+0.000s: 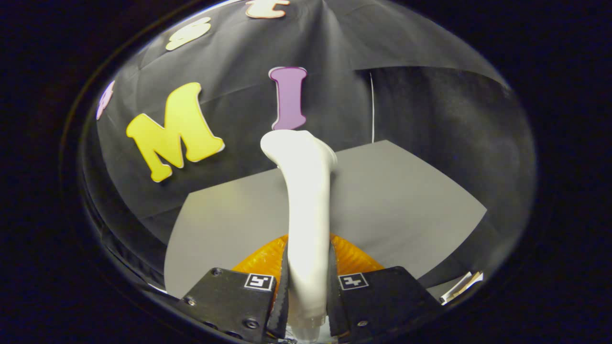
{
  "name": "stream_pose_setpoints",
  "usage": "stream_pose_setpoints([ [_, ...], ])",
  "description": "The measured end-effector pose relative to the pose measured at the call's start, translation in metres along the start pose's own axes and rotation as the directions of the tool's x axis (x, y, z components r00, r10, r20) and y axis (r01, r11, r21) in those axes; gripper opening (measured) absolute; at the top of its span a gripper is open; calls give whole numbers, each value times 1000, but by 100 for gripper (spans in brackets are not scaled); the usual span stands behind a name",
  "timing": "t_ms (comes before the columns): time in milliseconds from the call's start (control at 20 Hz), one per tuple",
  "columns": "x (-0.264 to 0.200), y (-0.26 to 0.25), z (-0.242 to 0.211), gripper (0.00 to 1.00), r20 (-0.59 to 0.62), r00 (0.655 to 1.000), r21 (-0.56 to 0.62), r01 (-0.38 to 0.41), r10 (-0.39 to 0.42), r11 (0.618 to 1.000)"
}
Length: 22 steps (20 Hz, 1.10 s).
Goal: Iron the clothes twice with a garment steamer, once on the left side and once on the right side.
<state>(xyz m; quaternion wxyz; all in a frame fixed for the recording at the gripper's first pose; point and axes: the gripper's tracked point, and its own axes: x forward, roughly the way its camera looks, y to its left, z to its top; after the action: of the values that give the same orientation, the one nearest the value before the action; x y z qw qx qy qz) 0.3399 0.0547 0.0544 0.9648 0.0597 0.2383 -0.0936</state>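
A white garment steamer (306, 200) stands up between my fingers, its handle clamped by both of them and its wider head pointing away toward the booth wall. My gripper (308, 286) is shut on the handle. Behind the handle, just ahead of the fingers, lies something orange and ribbed (351, 258), mostly hidden by the steamer and the fingers; I cannot tell if it is the clothing.
A grey tabletop (406, 200) stretches ahead and to the right, ending at the black cloth wall. A thin white cord (372, 105) hangs down the wall beyond the table. Some white papers (461, 285) lie at the table's near right corner.
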Motion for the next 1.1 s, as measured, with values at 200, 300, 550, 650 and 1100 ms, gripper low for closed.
stream_pose_setpoints([
  [200, -35, 31, -4, 36, 64, 997, -23, -51, 53, 998],
  [300, -53, 45, -9, 36, 82, 994, -36, -64, 67, 997],
  [550, -103, 77, -17, 36, 164, 982, -44, -92, 98, 995],
  [650, -128, 96, -20, 36, 218, 967, -60, -123, 133, 991],
  [1100, -238, 177, -50, 36, 448, 862, -131, -198, 237, 971],
])
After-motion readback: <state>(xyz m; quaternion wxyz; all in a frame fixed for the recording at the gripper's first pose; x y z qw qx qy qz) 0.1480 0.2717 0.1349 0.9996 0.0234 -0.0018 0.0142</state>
